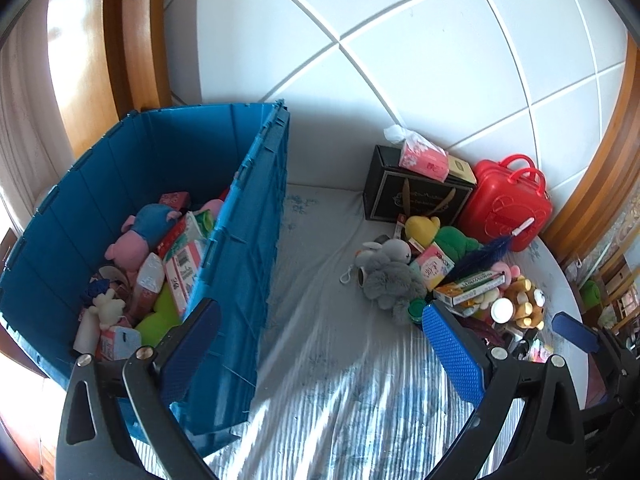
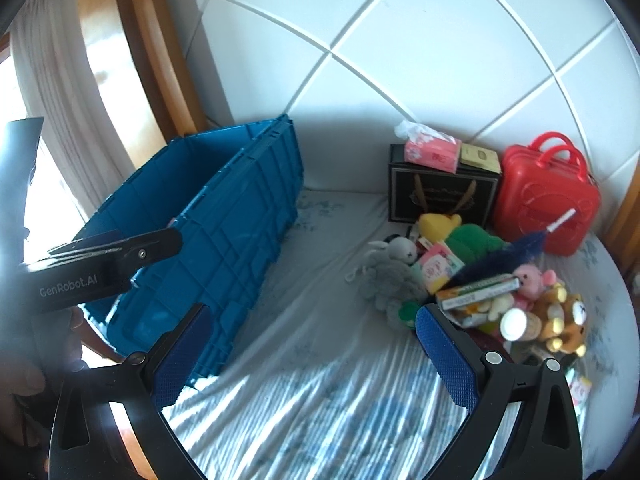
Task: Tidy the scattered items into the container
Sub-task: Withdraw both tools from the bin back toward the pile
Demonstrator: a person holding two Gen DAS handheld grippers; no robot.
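A blue crate [image 1: 240, 240] stands on the bed at the left; it also shows in the right wrist view [image 2: 240, 216]. It holds a pink and blue plush [image 1: 140, 232], boxes and packets. A pile of scattered items lies at the right: a grey plush rabbit [image 1: 388, 272], a yellow and green plush [image 1: 440, 236], a blue brush [image 1: 488, 252], a green box [image 1: 468, 288] and a brown bear [image 1: 528, 304]. My left gripper [image 1: 320, 344] is open and empty over the sheet beside the crate. My right gripper [image 2: 312, 352] is open and empty, left of the pile [image 2: 480, 280].
A black gift box [image 1: 412, 196] with a pink tissue pack [image 1: 424, 156] and a red case [image 1: 508, 204] stand against the white padded headboard [image 1: 400, 60]. A wooden frame and curtain are at the left. The right gripper's fingers [image 1: 576, 332] show at the left wrist view's right edge.
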